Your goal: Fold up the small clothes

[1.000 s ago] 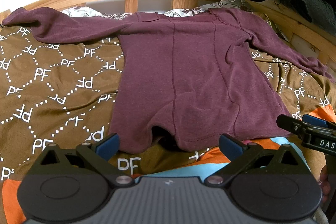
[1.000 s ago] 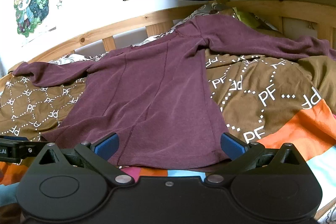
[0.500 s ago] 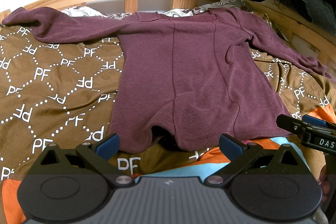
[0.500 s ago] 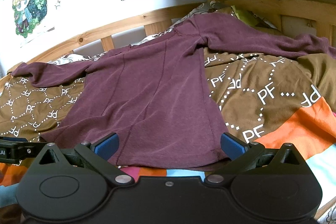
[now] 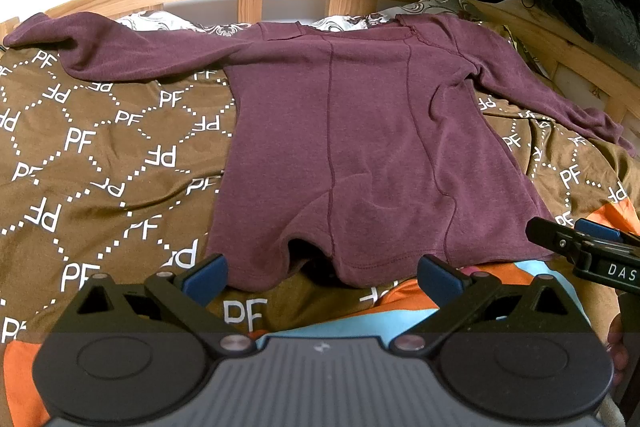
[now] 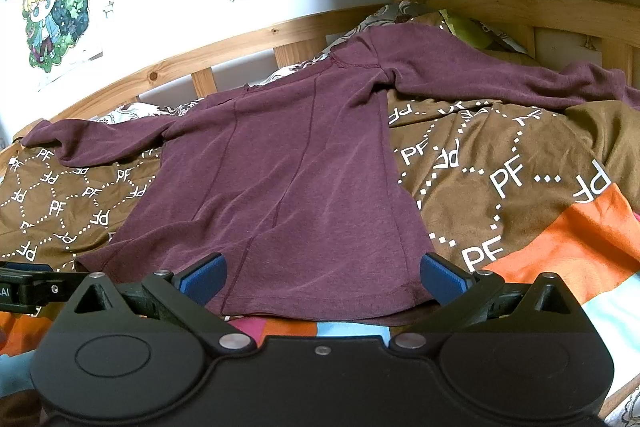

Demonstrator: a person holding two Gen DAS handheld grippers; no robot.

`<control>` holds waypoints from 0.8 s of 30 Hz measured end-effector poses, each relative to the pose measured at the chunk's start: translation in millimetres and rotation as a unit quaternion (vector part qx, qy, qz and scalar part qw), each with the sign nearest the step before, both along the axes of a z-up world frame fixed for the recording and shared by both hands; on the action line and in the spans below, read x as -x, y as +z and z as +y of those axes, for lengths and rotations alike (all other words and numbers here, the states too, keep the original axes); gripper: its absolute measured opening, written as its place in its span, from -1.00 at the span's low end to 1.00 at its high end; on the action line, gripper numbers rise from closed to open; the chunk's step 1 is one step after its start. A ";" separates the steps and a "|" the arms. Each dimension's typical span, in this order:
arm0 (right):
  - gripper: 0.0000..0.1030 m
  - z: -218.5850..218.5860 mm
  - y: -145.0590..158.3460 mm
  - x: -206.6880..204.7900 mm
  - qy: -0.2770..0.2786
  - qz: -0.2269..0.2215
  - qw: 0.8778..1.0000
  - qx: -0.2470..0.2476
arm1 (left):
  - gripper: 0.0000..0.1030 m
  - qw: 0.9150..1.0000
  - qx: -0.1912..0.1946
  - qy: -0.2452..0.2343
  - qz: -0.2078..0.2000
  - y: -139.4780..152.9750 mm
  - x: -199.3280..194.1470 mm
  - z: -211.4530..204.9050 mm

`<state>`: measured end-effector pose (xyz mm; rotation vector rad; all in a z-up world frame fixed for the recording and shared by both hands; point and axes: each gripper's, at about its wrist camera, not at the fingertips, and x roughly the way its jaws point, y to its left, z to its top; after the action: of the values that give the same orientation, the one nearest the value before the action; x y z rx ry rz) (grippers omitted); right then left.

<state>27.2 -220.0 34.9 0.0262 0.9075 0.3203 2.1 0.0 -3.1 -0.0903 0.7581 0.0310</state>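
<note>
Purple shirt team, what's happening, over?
Left gripper open, right gripper open, both empty at hem. Purple shirt flat, sleeves spread, unfolded. Nothing in the way.

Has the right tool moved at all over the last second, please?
Yes, slightly: in its view the wooden bed rail and maroon shirt sit lower, so the right tool tilted upward.

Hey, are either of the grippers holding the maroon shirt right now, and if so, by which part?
Neither. The left gripper and right gripper are both open, just short of the hem of the maroon shirt, which lies flat on the bedspread.
</note>
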 end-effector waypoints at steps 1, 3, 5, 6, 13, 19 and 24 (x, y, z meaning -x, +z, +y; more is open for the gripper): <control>0.99 0.0 0.0 0.0 0.000 0.000 1.000 0.000 | 0.99 1.000 0.000 0.000 0.000 0.0 0.0 0.0; 0.99 -0.2 0.2 0.4 0.000 0.000 1.000 0.000 | 0.99 1.000 0.000 0.000 0.000 0.0 0.0 0.0; 0.99 -0.2 0.1 0.0 0.000 0.001 1.000 0.000 | 0.99 1.000 0.000 0.000 0.000 0.1 0.0 0.0; 0.99 -0.2 0.0 0.2 0.000 0.001 1.000 0.000 | 0.99 1.000 0.000 0.000 0.000 0.0 -0.1 0.0; 0.99 0.8 -0.3 0.3 -0.001 0.000 1.000 0.006 | 0.99 1.000 -0.002 0.002 0.002 -0.8 0.6 -0.1; 0.99 2.8 -1.1 -1.6 -0.010 0.007 1.000 0.028 | 0.99 0.999 -0.019 0.026 0.007 -1.6 -1.6 0.1; 0.99 -0.2 6.0 -9.3 -0.048 0.014 0.997 0.058 | 0.99 0.996 -0.023 0.083 0.027 4.7 -13.5 17.2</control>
<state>36.5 -220.2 40.9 -0.0337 0.9480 0.1775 15.6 17.2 1.6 -0.1092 0.8018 0.2088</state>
